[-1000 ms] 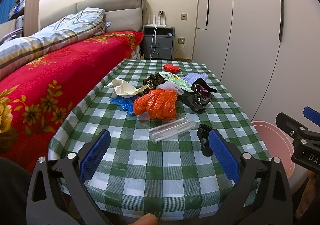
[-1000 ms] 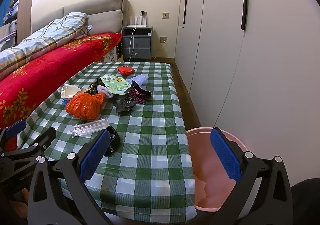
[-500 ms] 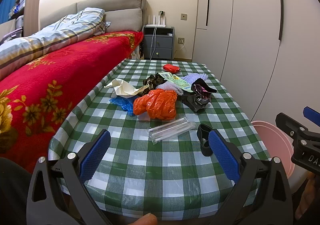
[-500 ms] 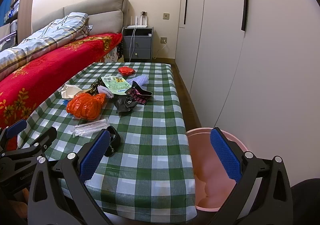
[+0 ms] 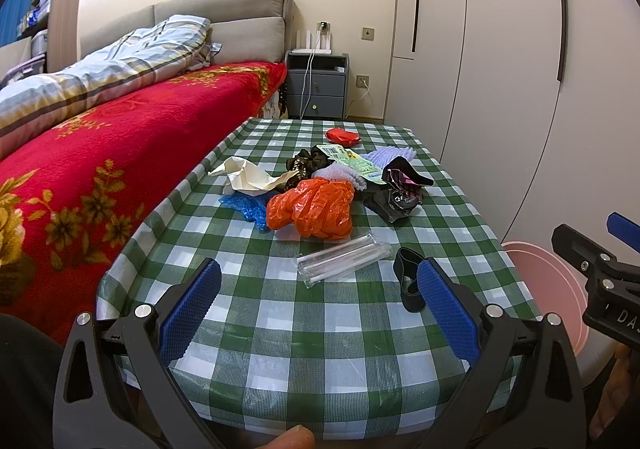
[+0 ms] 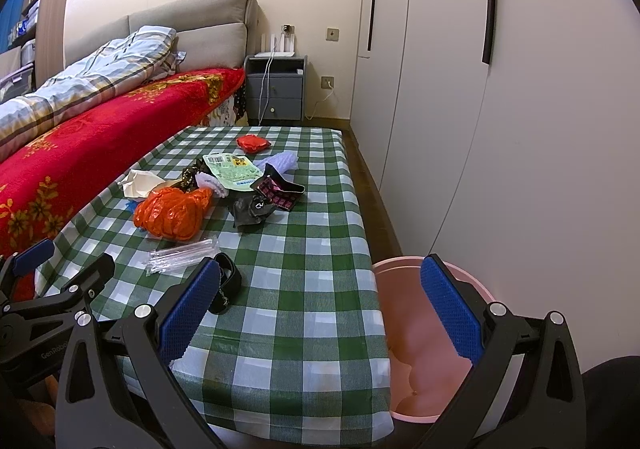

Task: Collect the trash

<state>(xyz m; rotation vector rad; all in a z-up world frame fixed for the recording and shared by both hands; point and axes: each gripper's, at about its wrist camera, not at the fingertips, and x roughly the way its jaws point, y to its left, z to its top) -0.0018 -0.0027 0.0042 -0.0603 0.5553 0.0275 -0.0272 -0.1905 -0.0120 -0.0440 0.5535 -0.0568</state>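
Trash lies on a green checked table (image 5: 304,333): an orange plastic bag (image 5: 314,205), a clear plastic sleeve (image 5: 342,259), a black band (image 5: 406,277), white paper (image 5: 244,175), a blue wrapper (image 5: 244,205), a black wrapper (image 5: 396,197), a green packet (image 5: 352,161) and a red packet (image 5: 342,136). A pink bucket (image 6: 424,353) stands on the floor at the table's near right corner. My left gripper (image 5: 318,305) is open and empty above the near table edge. My right gripper (image 6: 318,305) is open and empty, spanning the table corner and the bucket.
A bed with a red flowered blanket (image 5: 100,153) runs along the table's left side. White wardrobe doors (image 6: 500,109) line the right. A grey nightstand (image 5: 316,89) stands against the far wall. A strip of wooden floor (image 6: 376,201) runs between table and wardrobe.
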